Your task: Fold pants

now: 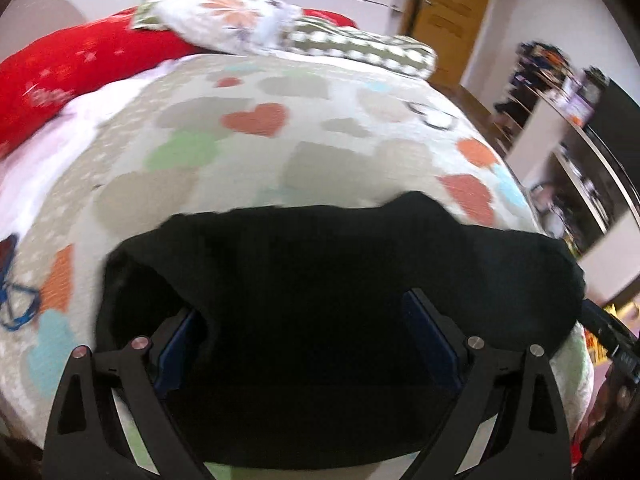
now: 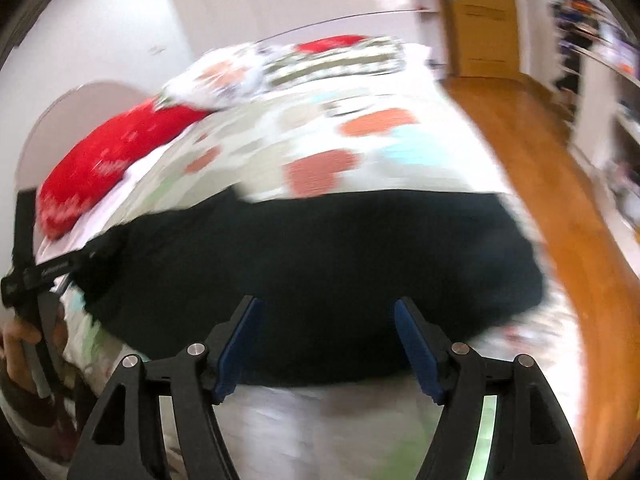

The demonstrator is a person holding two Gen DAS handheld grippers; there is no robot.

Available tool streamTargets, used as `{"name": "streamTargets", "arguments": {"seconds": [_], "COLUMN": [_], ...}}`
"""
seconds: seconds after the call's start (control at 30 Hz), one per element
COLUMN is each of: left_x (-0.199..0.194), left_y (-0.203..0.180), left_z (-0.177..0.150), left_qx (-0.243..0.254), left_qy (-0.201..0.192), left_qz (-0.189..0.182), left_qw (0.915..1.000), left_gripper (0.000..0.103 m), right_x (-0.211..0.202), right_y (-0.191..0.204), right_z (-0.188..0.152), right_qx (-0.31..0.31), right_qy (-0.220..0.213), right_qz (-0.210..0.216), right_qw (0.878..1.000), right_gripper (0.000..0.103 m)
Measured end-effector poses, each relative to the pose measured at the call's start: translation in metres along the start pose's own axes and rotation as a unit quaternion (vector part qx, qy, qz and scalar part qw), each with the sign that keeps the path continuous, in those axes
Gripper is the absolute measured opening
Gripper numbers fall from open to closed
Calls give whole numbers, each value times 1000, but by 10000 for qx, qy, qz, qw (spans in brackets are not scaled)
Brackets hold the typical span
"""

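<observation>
Pants [image 1: 328,280], black and bunched into a broad heap, lie on the heart-patterned bedspread [image 1: 256,148] at the near edge of your bed. Left of the pants, in your left wrist view, a red pillow [image 1: 76,72] sits at the far left of the bed, with a floral pillow [image 1: 228,16] beside it toward the head. Your left claw [image 1: 304,332] hangs over the pants with its jaws spread wide; the dark cloth fills the gap between the blue pads [image 1: 432,340], but blur and the black fabric hide whether they press on it, so you cannot tell if it grips. Your right claw [image 2: 328,336] is released, its jaws apart above the near edge of the pants, with nothing pinched between them. Right of the pants, the wooden floor [image 2: 532,168] runs alongside the bed toward a wooden door [image 2: 480,12]. Both views are smeared by motion.
</observation>
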State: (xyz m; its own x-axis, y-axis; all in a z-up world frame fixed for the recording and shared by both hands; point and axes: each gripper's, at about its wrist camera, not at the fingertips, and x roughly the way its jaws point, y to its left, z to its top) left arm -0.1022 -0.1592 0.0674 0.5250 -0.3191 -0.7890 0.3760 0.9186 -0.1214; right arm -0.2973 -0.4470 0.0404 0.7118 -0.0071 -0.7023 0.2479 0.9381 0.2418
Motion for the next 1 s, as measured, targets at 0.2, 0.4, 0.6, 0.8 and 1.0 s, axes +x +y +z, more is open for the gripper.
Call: {"name": "streamTargets", "arguments": {"seconds": [0.2, 0.4, 0.6, 0.8, 1.0], "left_x": [1, -5, -23, -44, -62], "left_y": [-36, 4, 93, 140, 112], "left_z": [8, 0, -23, -24, -2], "left_qx": [400, 165, -636, -1210, -957], "left_qy": [-86, -87, -15, -58, -515], "left_qz": [25, 501, 1039, 1128, 762], "left_qw": [9992, 9986, 9925, 9862, 9912], "left_gripper": [96, 95, 95, 95, 96], "right_x": [-8, 12, 41, 30, 14], "right_y": [-45, -64, -70, -67, -35], "right_z": [7, 27, 31, 36, 56], "right_qx": [567, 613, 318, 373, 170], "right_qy": [-188, -239, 193, -56, -490], "right_qz": [-286, -931, -1311, -1376, -752], "right_qw": [9978, 9935, 9907, 9898, 9958], "right_gripper": [72, 72, 29, 49, 67]}}
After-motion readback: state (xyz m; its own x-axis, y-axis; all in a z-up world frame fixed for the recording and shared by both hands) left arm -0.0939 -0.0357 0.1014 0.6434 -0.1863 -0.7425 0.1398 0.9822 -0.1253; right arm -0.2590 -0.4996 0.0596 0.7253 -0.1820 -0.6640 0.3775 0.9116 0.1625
